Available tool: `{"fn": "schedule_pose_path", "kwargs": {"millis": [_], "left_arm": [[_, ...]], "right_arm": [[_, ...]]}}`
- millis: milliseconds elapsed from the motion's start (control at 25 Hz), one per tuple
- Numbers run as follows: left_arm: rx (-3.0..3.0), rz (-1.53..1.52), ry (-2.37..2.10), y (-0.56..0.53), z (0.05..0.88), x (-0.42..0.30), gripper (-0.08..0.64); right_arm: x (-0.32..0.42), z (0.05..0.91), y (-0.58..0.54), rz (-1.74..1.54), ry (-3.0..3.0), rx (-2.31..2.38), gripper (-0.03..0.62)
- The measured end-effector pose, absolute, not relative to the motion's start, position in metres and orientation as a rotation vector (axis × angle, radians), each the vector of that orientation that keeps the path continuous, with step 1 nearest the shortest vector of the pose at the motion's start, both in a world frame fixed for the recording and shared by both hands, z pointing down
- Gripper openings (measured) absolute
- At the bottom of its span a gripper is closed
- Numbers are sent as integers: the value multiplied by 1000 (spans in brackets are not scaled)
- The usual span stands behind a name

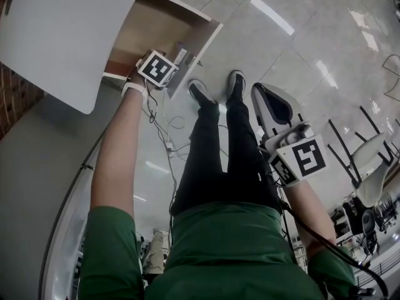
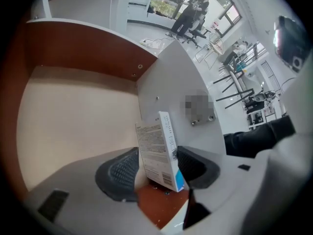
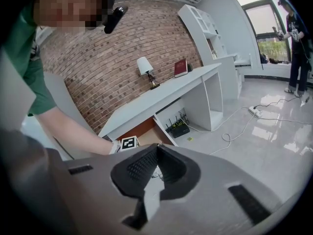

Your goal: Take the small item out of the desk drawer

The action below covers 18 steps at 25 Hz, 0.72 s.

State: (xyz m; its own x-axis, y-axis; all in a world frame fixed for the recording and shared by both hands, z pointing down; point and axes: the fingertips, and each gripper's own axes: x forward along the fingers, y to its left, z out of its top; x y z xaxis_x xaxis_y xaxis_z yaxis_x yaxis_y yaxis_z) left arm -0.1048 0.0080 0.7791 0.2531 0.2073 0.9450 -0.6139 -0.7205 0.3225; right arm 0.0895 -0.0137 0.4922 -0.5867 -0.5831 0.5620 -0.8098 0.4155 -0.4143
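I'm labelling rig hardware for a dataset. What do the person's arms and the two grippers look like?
The left gripper and right gripper have pale grey bodies with dark ribbed pads. Each carries a white cube with black square markers. The person wears short green sleeves and a white strap on the left wrist. A black cable trails from the right gripper.

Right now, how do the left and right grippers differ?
Left gripper has its jaws apart with a small white box between them; right gripper has its jaws closed at the tips on nothing. Left gripper reaches down into the open drawer; right gripper is held away from the desk. Shared: grey bodies, dark ribbed pads.
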Motion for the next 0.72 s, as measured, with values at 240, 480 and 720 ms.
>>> {"fn": "schedule_pose_path", "kwargs": {"millis": [240,480,720], "left_arm": [[1811,1495,-413,5,775,-114,233],[1803,1472,-489,-6,767,-126,233],[1801,1398,-589,-14,764,-137,183]], "right_arm": [[87,492,-16,979,-2356,1206,3],[91,495,-14,981,-2357,1192,3],[92,497,-16,1017,-2347,1207,2]]}}
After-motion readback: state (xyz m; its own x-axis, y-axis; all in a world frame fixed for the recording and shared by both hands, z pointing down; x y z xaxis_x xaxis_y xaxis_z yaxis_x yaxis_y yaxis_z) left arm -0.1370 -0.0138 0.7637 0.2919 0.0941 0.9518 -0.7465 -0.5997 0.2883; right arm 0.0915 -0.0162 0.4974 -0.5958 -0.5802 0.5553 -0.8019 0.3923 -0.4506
